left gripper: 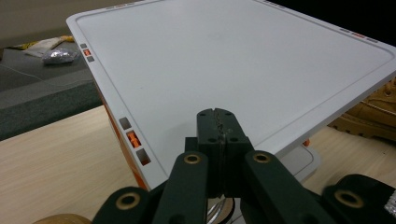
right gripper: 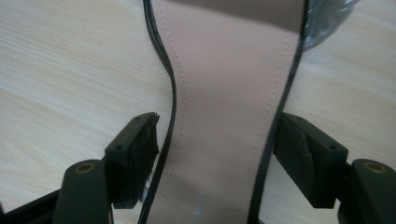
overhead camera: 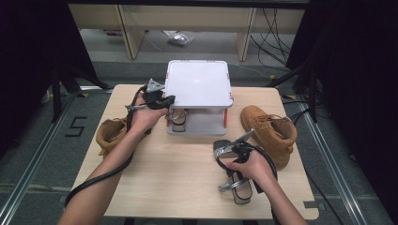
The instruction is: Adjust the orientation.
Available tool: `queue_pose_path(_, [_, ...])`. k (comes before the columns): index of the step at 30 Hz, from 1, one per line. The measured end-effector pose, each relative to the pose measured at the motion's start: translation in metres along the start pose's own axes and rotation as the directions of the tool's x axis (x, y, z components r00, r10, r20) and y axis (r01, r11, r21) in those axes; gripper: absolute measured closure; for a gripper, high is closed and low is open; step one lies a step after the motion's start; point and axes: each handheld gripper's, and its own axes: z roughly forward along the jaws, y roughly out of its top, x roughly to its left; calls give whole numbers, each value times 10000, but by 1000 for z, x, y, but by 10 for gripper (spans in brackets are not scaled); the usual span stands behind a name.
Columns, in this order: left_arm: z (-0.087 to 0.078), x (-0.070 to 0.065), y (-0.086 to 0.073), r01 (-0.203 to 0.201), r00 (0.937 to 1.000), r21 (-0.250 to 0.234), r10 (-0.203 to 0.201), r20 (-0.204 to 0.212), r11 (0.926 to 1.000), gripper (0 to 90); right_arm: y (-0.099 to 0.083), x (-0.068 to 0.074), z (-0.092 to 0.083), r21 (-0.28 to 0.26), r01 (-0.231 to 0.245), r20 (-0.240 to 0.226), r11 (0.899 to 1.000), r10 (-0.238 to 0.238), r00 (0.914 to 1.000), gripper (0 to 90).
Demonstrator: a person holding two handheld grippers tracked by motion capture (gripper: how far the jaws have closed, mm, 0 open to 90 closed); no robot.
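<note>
A sandal [right gripper: 224, 84] with a beige insole and black edging lies flat on the wooden table [overhead camera: 178, 164] near its front edge. My right gripper [right gripper: 219, 140] is open, one jaw on each side of the sandal's narrow waist, the pads just off its edges. From above, that right gripper [overhead camera: 240, 185] sits over the sandal [overhead camera: 242, 196]. My left gripper [left gripper: 218, 126] is shut with nothing in it, hovering over the front left corner of the white rack's top shelf [left gripper: 243, 60]. The high view puts the left gripper [overhead camera: 166, 100] beside the rack [overhead camera: 198, 82].
A second sandal [overhead camera: 178, 120] stands on the rack's lower shelf. One tan boot [overhead camera: 110, 133] lies at the table's left edge, another tan boot [overhead camera: 271, 132] at the right. Cables trail from both grippers across the table.
</note>
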Motion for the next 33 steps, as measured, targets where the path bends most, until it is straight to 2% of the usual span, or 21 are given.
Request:
queue_pose_path(1, [0,0,0,7,10000,-1,-7,-4,10000,890,0,0,3,-128,-51,217,9999,54,9997,321])
queue_pose_path(2, [0,0,0,15,10000,-4,-15,-11,10000,890,1,0,2,44,54,114,10000,-55,9999,321])
queue_pose_path(3, [0,0,0,21,10000,-15,-21,-18,10000,890,2,-3,5,-236,377,242,9990,-371,9990,321])
queue_pose_path(4, [0,0,0,36,10000,-25,-36,-13,10000,890,2,0,5,-81,0,191,10000,1,9998,321])
queue_pose_path(6, [0,0,0,40,10000,-22,-40,-5,10000,890,4,-1,6,208,42,6,9998,-43,10000,327])
queue_pose_path(8, [0,0,0,20,10000,-10,-20,-4,10000,890,5,-1,9,96,-39,126,9999,38,9999,329])
queue_pose_path(10, [0,0,0,24,10000,-9,-24,0,10000,890,7,-2,9,393,8,-38,9992,-6,10000,329])
queue_pose_path(11, [0,0,0,27,10000,-10,-27,1,10000,890,6,-1,11,220,-42,111,9997,40,9999,329])
queue_pose_path(12, [0,0,0,25,10000,-7,-25,3,10000,890,7,-1,10,420,87,20,9991,-88,10000,331])
queue_pose_path(13, [0,0,0,34,10000,-6,-34,3,10000,890,8,0,10,498,46,165,9987,-55,9998,332])
queue_pose_path(15, [0,0,0,35,10000,-10,-35,-3,10000,890,9,0,11,628,-23,105,9980,17,9999,337])
queue_pose_path(20, [0,0,0,40,10000,-22,-40,-2,10000,890,9,0,11,506,-170,195,9986,160,9997,370])
queue_pose_path(23, [0,0,0,-29,10000,12,29,3,10000,890,8,0,7,621,51,371,9981,-74,9993,418])
queue_pose_path(24, [-1,1,0,-122,9999,100,122,3,9999,890,7,0,8,354,152,476,9993,-169,9987,423])
queue_pose_path(25, [0,0,0,1,10000,2,-1,9,10000,890,7,0,7,372,158,468,9992,-176,9988,424])
queue_pose_path(28, [0,0,0,26,10000,-5,-26,-7,10000,890,7,-1,7,307,-127,266,9994,119,9996,426])
queue_pose_path(29, [0,0,0,34,10000,-12,-34,-8,10000,890,7,-3,9,53,377,212,9993,-378,9991,425])
queue_pose_path(30, [0,0,0,27,10000,-6,-27,-5,10000,890,8,-5,9,71,816,119,9966,-817,9966,426])
queue_pose_path(31, [0,0,0,0,10000,-1,0,5,10000,890,7,2,8,168,-62,249,9998,58,9997,426])
queue_pose_path(32, [0,0,0,-11,10000,4,11,4,10000,890,7,2,7,306,-13,70,9995,10,10000,426])
queue_pose_path(33, [0,0,0,-21,10000,10,21,0,10000,890,7,2,7,234,63,149,9997,-66,9999,427])
